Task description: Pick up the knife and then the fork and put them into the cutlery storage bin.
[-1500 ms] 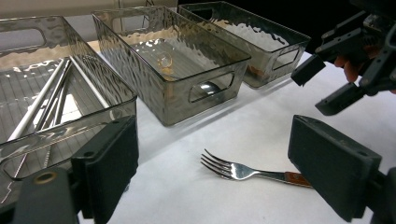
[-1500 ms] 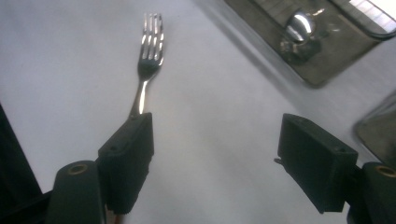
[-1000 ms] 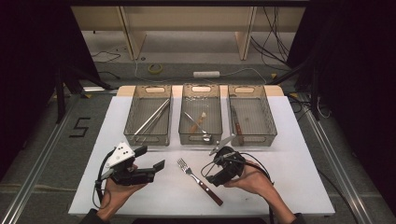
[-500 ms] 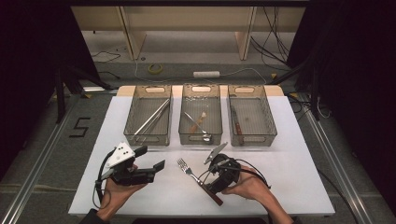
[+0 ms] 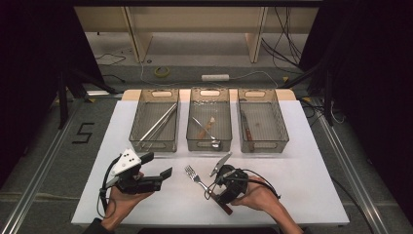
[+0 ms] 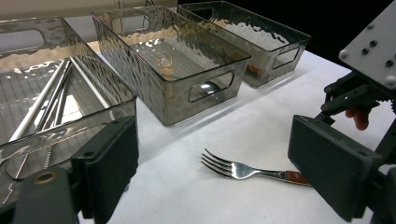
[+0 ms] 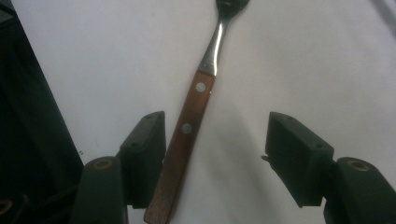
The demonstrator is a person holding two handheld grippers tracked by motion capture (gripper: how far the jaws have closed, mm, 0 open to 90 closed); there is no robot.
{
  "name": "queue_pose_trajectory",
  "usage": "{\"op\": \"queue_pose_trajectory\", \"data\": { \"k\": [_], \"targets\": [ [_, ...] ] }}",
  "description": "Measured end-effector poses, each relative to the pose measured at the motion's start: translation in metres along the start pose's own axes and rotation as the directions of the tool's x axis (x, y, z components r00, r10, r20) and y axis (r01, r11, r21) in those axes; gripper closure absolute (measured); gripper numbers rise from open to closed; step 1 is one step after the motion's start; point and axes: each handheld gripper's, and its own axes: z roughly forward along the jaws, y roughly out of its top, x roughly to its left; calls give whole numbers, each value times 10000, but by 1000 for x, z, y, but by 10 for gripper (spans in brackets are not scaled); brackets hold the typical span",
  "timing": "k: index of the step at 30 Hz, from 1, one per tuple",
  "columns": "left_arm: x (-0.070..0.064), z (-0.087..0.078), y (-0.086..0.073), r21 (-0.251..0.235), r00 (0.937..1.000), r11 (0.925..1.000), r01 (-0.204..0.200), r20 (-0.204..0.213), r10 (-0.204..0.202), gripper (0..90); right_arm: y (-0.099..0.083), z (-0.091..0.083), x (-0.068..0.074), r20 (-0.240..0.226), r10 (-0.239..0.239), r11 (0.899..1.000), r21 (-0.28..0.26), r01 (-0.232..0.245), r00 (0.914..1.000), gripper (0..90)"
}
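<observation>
Wooden-handled fork (image 7: 187, 135) lies between the right gripper's (image 7: 215, 158) spread jaws near the table's (image 5: 302, 195) front edge; closing comes next.

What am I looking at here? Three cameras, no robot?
No robot arm: a person holds a two-jaw tool in each hand. The high view looks down on the white table; the other two cameras ride on the tools.

Three clear plastic bins hold cutlery. A wooden-handled steel fork lies in front.

The right gripper has its jaws open around the fork's handle, not yet closed. The left gripper is held open and empty, off to the side.
</observation>
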Motion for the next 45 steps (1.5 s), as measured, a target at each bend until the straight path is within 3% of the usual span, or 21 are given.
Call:
{"op": "queue_pose_trajectory", "data": {
  "k": [23,45],
  "targets": [
    [0,0,0,11,10000,10000,-19,-30,19,158,4,18,11,10,-679,9972,326,678,9977,596],
    [-1,1,0,27,10000,10000,-15,-26,15,158,5,23,14,142,-957,9942,504,949,9953,681]
  ]
}}
